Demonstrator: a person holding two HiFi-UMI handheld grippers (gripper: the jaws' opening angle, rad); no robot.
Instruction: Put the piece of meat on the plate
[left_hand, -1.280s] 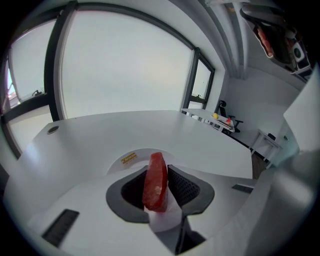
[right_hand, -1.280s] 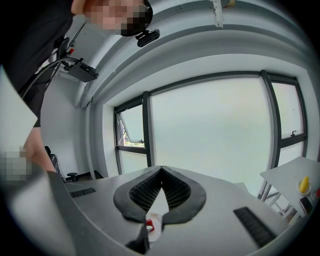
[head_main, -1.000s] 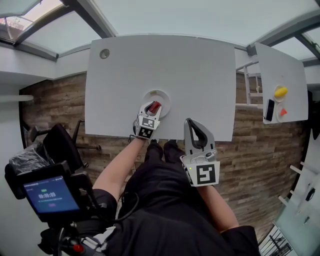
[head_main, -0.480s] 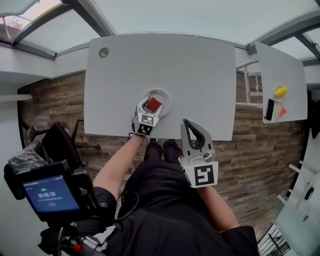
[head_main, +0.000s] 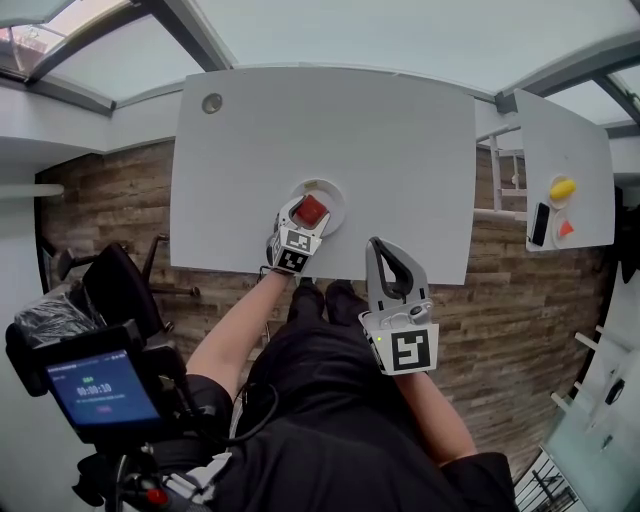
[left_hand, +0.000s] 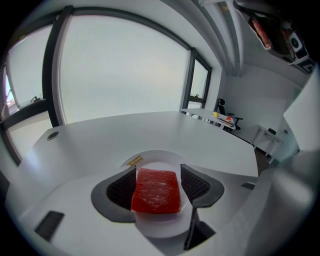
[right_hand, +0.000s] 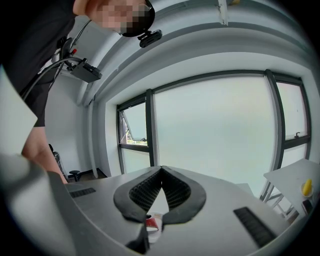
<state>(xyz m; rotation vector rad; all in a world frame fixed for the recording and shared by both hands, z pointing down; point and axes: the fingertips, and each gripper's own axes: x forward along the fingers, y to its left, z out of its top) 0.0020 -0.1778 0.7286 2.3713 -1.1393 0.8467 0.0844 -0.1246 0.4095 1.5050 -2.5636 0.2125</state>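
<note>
Of the two tongs, the right tongs (head_main: 380, 243) sit nearest, jaws together and empty, at 5 o'clock from the one plate (left_hand: 150, 156) on the desk (head_main: 330, 120). The left tongs (left_hand: 158, 169) reach over that plate, jaws apart either side of the one piece of meat (left_hand: 156, 192), which lies flat on it. A second ago they pinched the meat tilted; the jaws have just been opening.

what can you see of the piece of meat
The piece of meat is a flat, red, roughly rectangular slab with a slightly glossy, grainy top and paler flecks. It lies flat on the white plate on the table. The left gripper, whose jaws have just been opening, stands open around it; a gap shows at the right pad, while the left pad looks very close.
</note>
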